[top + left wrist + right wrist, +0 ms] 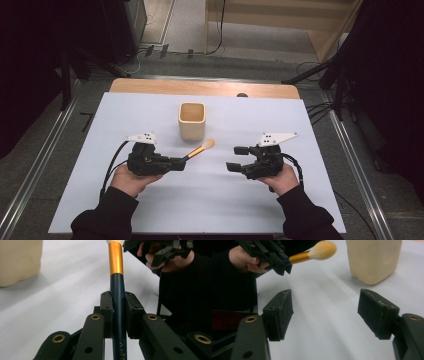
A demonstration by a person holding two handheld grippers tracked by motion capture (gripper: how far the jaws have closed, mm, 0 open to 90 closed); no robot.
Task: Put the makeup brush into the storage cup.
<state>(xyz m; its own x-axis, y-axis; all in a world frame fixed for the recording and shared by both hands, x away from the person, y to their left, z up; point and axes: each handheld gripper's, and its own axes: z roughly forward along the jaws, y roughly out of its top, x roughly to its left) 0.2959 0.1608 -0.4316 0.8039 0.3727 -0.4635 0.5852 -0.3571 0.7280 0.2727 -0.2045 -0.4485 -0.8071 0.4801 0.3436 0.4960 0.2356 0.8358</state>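
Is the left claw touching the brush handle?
Touching. The left gripper view shows the left claw shut on the brush, both pads pressed against its dark handle.

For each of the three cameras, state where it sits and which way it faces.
High view: above the person's side, looking forward and down on the white table; forearms, left gripper, right gripper.
Left gripper view: rides the left gripper, looking along its jaws shut on the brush toward the right gripper.
Right gripper view: rides the right gripper, jaws apart, facing the left gripper.
Shared: brush and beige cup.
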